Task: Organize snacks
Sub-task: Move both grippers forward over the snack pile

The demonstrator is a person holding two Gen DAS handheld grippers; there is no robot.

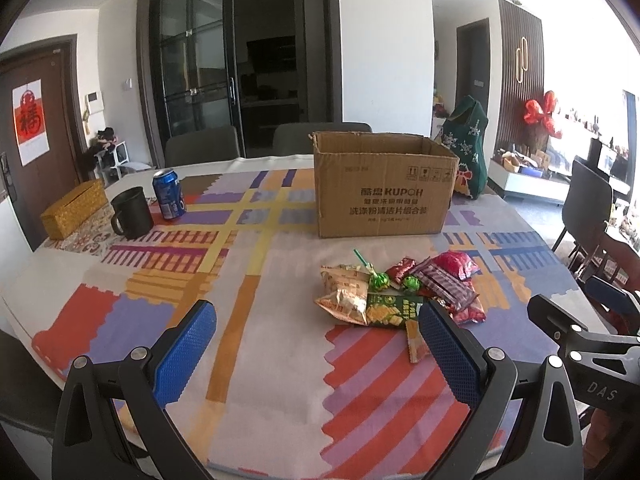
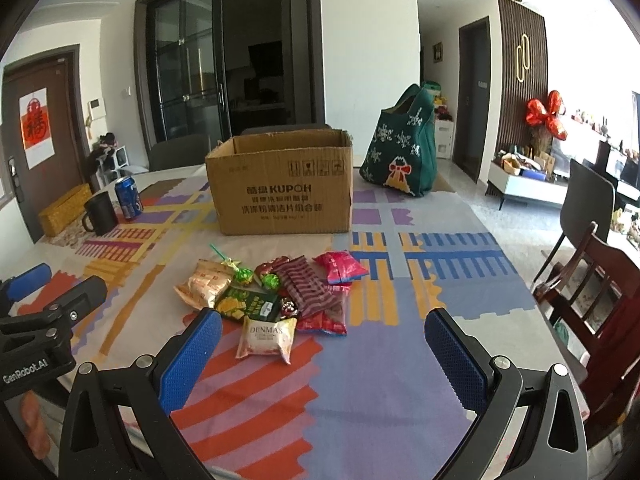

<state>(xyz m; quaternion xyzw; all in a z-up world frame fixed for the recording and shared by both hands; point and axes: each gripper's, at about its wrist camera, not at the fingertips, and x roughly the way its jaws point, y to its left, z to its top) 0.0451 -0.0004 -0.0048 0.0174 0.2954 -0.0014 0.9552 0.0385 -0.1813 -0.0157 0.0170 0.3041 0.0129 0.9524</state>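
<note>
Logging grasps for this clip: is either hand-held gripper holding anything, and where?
Nothing is held. Left hand-held gripper and right hand-held gripper are both open, empty.

the right gripper (image 2: 323,334) hangs wide open above the tablecloth (image 2: 400,344), just short of a snack pile (image 2: 272,292); behind it an open cardboard box (image 2: 280,188), apparently empty.

Home, open dining and living area; counter (image 2: 400,344) under a patterned cloth, dining chairs (image 2: 592,280) around it; behind the counter, dark glass sliding doors (image 2: 192,76); left of them an entry door (image 1: 40,120) with a red paper charm (image 1: 30,120); right, a low TV cabinet (image 2: 528,188) with ornaments.
</note>
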